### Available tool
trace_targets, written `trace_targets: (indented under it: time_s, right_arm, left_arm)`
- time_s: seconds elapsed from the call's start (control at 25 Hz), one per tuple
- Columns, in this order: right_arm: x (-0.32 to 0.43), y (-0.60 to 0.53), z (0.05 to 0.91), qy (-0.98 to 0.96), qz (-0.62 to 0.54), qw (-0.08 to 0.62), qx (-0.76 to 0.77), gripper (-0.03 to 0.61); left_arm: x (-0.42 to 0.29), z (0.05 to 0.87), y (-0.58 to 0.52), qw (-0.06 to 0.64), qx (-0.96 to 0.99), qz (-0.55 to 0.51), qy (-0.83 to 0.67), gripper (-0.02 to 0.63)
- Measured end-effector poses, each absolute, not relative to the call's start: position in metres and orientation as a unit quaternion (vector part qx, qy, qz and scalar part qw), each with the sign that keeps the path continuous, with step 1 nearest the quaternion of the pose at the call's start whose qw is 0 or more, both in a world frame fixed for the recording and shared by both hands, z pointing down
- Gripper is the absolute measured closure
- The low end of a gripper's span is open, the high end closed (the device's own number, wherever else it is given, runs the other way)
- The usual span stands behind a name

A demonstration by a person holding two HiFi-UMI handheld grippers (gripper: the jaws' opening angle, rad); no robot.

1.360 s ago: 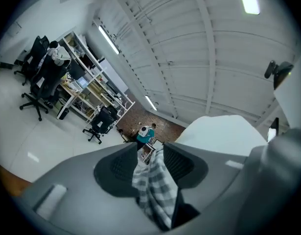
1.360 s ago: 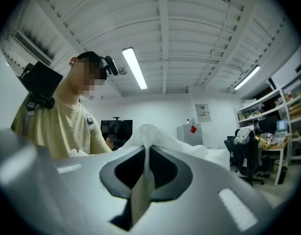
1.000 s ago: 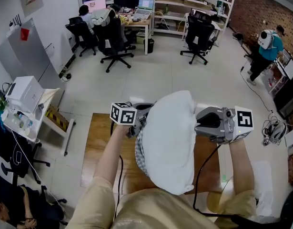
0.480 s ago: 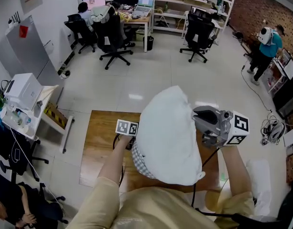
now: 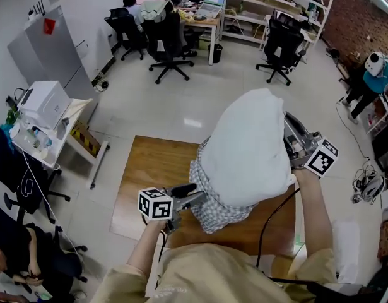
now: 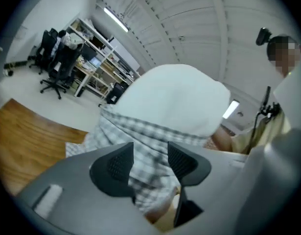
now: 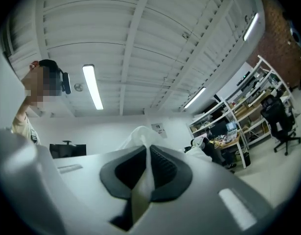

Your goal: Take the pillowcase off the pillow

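Pillow (image 5: 249,145), plump and white, half out of checked fabric pillowcase (image 5: 212,201)

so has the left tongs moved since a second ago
Yes: the left tongs came back from the far edge of the table toward its near edge. Its jaws have just been opening, pillowcase between them.

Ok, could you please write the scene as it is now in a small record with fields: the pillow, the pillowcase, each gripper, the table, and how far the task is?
pillow: white, held up above the table, mostly bare
pillowcase: checked, bunched around the pillow's lower end only
right gripper: jaws closed on a white fold of the pillow
left gripper: jaws have just been opening and stand apart; checked cloth in the gap, not pinched
table: wooden, below the pillow
task: pillowcase not yet fully off
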State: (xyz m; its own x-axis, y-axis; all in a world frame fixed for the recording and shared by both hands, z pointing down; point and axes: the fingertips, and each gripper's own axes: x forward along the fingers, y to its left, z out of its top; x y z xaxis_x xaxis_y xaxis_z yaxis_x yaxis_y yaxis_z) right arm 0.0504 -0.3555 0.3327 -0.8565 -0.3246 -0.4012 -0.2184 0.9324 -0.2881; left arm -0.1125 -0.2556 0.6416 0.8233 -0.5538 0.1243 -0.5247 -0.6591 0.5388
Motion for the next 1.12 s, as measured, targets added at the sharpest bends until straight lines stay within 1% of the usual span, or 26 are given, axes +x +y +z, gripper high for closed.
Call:
trace_targets:
  time_s: [0.12, 0.24, 0.4, 0.48, 0.52, 0.56, 0.64, 0.8, 0.92, 0.96, 1.0, 1.08, 1.12]
  right_arm:
    - [0.042, -0.359, 0.334, 0.961, -0.103, 0.213, -0.141, 0.565]
    - [0.036, -0.354, 0.332, 0.966, -0.089, 0.204, -0.130, 0.563]
    - [0.033, -0.352, 0.336, 0.966, -0.092, 0.206, -0.126, 0.563]
    - [0.036, -0.355, 0.336, 0.964, -0.101, 0.210, -0.131, 0.563]
    - [0.039, -0.356, 0.335, 0.961, -0.108, 0.216, -0.131, 0.563]
    - [0.042, -0.355, 0.332, 0.959, -0.114, 0.227, -0.124, 0.563]
    - [0.045, -0.344, 0.316, 0.956, -0.110, 0.256, -0.089, 0.563]
    - [0.069, -0.343, 0.309, 0.943, -0.127, 0.299, -0.068, 0.565]
    - [0.078, -0.342, 0.310, 0.940, -0.133, 0.310, -0.059, 0.566]
    - [0.075, -0.338, 0.311, 0.940, -0.134, 0.310, -0.051, 0.566]
    - [0.071, -0.333, 0.311, 0.941, -0.134, 0.309, -0.040, 0.565]
    - [0.066, -0.324, 0.311, 0.943, -0.134, 0.305, -0.022, 0.566]
    - [0.068, -0.325, 0.314, 0.943, -0.139, 0.302, -0.021, 0.565]
  left_arm:
    - [-0.074, 0.648, -0.216, 0.308, 0.914, -0.016, -0.262, 0.410]
    - [-0.045, 0.658, -0.206, 0.334, 0.909, -0.004, -0.250, 0.407]
    - [-0.036, 0.664, -0.217, 0.352, 0.890, -0.009, -0.290, 0.410]
    - [-0.038, 0.669, -0.221, 0.348, 0.883, 0.007, -0.315, 0.519]
    - [-0.039, 0.674, -0.222, 0.347, 0.880, 0.013, -0.323, 0.552]
    - [-0.040, 0.681, -0.223, 0.349, 0.877, 0.017, -0.331, 0.580]
    - [-0.043, 0.706, -0.225, 0.356, 0.867, 0.032, -0.347, 0.592]
    - [-0.060, 0.793, -0.226, 0.365, 0.842, 0.100, -0.384, 0.601]
    - [-0.078, 0.871, -0.233, 0.389, 0.818, 0.138, -0.400, 0.601]
    - [-0.082, 0.883, -0.232, 0.398, 0.815, 0.139, -0.397, 0.601]
    - [-0.085, 0.884, -0.228, 0.405, 0.818, 0.132, -0.387, 0.601]
    - [-0.090, 0.859, -0.216, 0.405, 0.835, 0.106, -0.356, 0.596]
    - [-0.095, 0.840, -0.211, 0.401, 0.845, 0.091, -0.342, 0.566]
